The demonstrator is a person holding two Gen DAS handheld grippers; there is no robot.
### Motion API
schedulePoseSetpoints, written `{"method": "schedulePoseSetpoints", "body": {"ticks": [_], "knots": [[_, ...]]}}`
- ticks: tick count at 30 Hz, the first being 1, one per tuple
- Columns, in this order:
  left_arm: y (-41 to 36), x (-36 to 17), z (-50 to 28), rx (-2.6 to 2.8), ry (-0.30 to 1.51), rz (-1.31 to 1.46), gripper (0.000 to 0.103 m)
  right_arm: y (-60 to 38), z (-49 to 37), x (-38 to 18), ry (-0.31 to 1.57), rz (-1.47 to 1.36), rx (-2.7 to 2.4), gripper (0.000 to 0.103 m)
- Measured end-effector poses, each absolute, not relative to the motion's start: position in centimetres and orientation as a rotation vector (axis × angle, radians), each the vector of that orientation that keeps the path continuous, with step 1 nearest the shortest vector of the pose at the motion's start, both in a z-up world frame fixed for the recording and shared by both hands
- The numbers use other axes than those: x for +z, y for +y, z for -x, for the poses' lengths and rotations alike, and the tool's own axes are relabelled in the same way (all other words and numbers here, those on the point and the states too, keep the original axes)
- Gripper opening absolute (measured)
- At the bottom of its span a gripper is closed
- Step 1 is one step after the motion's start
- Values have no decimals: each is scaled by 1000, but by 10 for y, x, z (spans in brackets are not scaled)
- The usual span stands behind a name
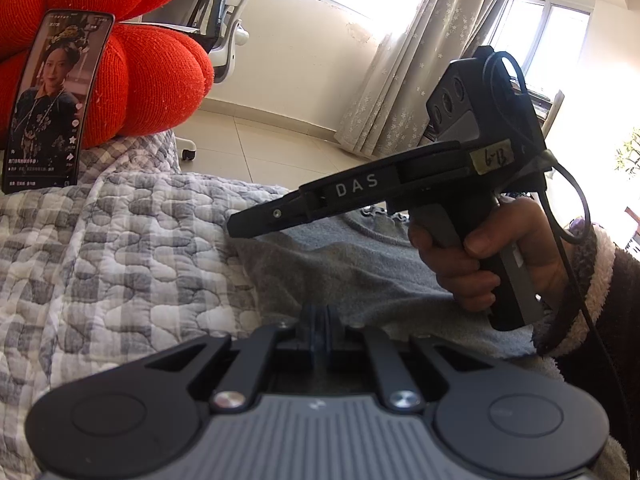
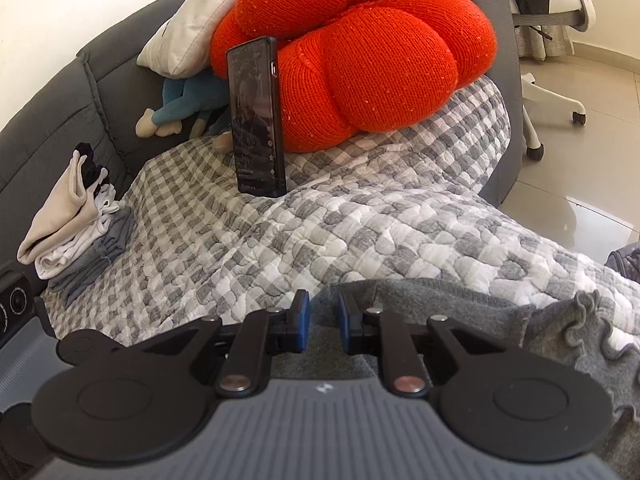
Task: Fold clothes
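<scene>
Both your grippers sit over the grey garment (image 2: 440, 300) on the checked quilt (image 2: 280, 232). Your left gripper (image 1: 319, 320) has its fingers pressed together; your right gripper (image 2: 324, 322) has its fingers parted, holding nothing.

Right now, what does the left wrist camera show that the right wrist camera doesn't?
Only the left wrist view shows the right gripper from outside, the hand holding it, and the curtain. Only the right wrist view shows the pile of folded clothes, the blue plush toy and the white pillow. Both show the phone, the red cushion, the checked quilt and the grey garment.
</scene>
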State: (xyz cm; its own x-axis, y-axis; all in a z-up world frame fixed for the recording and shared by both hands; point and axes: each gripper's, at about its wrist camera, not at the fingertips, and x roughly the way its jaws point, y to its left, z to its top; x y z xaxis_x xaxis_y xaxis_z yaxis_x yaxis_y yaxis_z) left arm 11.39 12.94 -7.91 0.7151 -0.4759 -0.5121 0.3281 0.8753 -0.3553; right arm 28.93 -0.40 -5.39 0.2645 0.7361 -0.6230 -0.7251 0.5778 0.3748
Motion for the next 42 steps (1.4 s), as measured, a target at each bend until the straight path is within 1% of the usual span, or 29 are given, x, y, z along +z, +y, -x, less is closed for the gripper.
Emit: {"method": "schedulePoseSetpoints", "body": {"ticks": [1, 5, 12, 15, 16, 17, 19, 25, 31, 33, 36, 42], "knots": [[129, -79, -114, -450, 632, 247, 5, -3, -288, -53, 848, -11, 991, 3], [129, -79, -114, -450, 632, 247, 5, -4, -287, -48, 788, -42, 950, 2], [129, -79, -115, -451, 634, 250, 5, 4, -292, -55, 787, -33, 917, 3], [131, -78, -115, -457, 638, 260, 6, 2, -290, -54, 779, -51, 901, 6], [132, -77, -115, -458, 639, 262, 6, 0, -288, -51, 771, -55, 892, 10], [133, -75, -115, -461, 639, 261, 6, -4, -286, -47, 759, -53, 880, 12], [136, -71, -114, -464, 637, 260, 6, -14, -279, -38, 732, -43, 858, 12], [136, -59, -115, -458, 619, 234, 7, -50, -243, -20, 667, 3, 800, 12], [119, -53, -104, -517, 598, 148, 7, -75, -191, -21, 644, 48, 779, 12], [112, -52, -100, -544, 598, 111, 8, -82, -175, -21, 632, 55, 774, 12], [114, -54, -96, -541, 619, 88, 10, -93, -157, -25, 637, 56, 772, 12], [118, -59, -87, -532, 660, 47, 11, -116, -134, -44, 703, 103, 707, 12]]}}
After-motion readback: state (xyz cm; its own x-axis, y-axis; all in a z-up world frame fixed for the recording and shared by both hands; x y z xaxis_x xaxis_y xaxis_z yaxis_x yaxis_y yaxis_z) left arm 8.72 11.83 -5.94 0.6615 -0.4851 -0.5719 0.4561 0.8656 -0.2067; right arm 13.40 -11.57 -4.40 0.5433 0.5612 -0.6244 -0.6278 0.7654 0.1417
